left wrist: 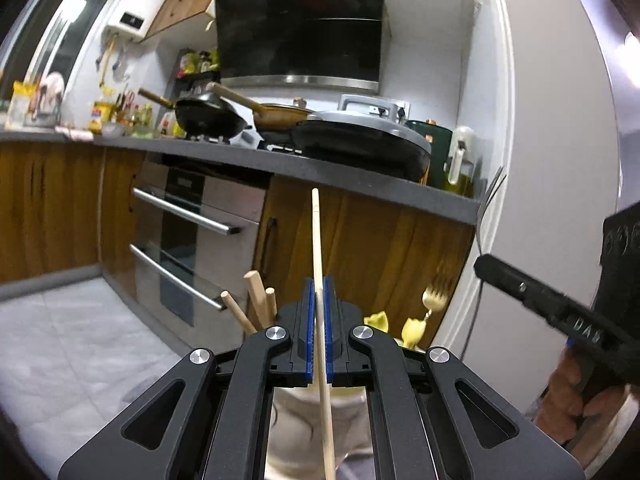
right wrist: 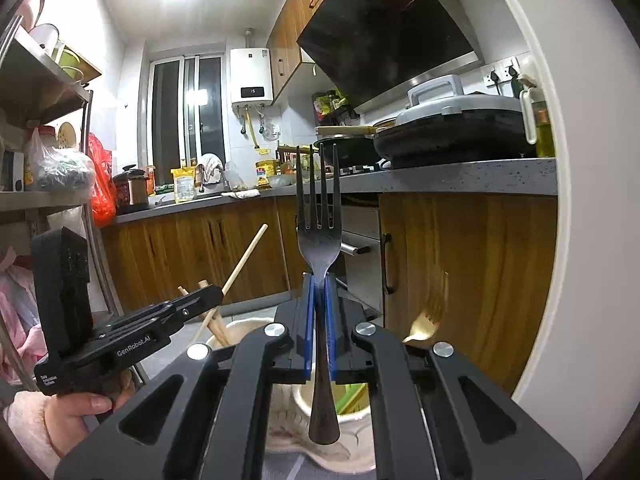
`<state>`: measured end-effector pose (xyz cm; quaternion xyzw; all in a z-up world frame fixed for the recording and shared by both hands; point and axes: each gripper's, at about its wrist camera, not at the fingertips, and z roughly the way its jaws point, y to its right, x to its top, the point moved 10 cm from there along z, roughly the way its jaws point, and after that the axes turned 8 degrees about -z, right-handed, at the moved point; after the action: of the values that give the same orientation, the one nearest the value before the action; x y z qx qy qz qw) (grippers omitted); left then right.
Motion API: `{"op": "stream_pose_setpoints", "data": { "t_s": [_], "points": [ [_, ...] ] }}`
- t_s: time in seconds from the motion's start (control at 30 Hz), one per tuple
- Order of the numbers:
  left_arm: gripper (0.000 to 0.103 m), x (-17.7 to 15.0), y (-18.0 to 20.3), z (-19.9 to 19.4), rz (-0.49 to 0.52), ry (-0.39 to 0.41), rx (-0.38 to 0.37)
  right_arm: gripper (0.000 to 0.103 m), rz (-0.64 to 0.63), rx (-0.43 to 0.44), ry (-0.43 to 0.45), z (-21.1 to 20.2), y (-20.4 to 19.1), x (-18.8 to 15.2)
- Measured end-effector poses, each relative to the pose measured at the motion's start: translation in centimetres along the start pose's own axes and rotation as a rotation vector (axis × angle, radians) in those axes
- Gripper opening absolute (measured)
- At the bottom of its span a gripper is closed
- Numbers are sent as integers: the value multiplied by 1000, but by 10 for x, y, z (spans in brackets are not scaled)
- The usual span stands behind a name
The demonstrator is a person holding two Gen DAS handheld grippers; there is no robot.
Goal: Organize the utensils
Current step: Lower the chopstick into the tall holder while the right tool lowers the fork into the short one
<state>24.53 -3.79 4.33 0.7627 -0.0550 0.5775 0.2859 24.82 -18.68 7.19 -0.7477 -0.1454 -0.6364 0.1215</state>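
Observation:
My left gripper [left wrist: 319, 280] is shut on a pale wooden chopstick [left wrist: 317, 240] that stands nearly upright, its tip toward the counter. The same chopstick [right wrist: 248, 256] slants up from the left gripper [right wrist: 216, 294] in the right wrist view. My right gripper [right wrist: 319, 278] is shut on a dark steel fork [right wrist: 319, 236], tines up, handle hanging below the blue pads. Its tines [left wrist: 493, 188] show at the right edge of the left wrist view. Below both sits a cream utensil holder [right wrist: 352, 412] with wooden handles [left wrist: 258, 300] and a gold fork [left wrist: 436, 298] standing in it.
A grey counter [left wrist: 360, 176] carries a stove with pans and a large lidded griddle [left wrist: 360, 136]. Wooden cabinets and a steel oven [left wrist: 192, 236] lie beneath. A metal shelf rack [right wrist: 48, 128] stands on the left. A person's hand [right wrist: 80, 404] grips the left tool.

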Motion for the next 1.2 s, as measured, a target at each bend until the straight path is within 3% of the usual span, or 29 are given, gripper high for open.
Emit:
{"op": "stream_pose_setpoints", "data": {
  "t_s": [0.17, 0.3, 0.53, 0.67, 0.9, 1.2],
  "points": [
    [5, 13, 1, 11, -68, 21, -59, 5, 9, -14, 0, 17, 5, 1],
    [5, 26, 3, 21, -64, 57, -39, 5, 17, -41, 8, 26, 10, -1],
    [5, 29, 17, 30, 88, 138, 58, 5, 26, -59, -15, 38, 12, -16],
    [5, 26, 19, 25, 115, 173, 68, 5, 20, -49, -39, 40, 10, -26],
    [5, 19, 24, 8, 138, 184, 61, 5, 0, -37, -124, 34, 7, -43],
    [5, -11, 41, -6, 247, 100, 86, 5, -16, -77, -169, 24, 4, -63]
  ]
}}
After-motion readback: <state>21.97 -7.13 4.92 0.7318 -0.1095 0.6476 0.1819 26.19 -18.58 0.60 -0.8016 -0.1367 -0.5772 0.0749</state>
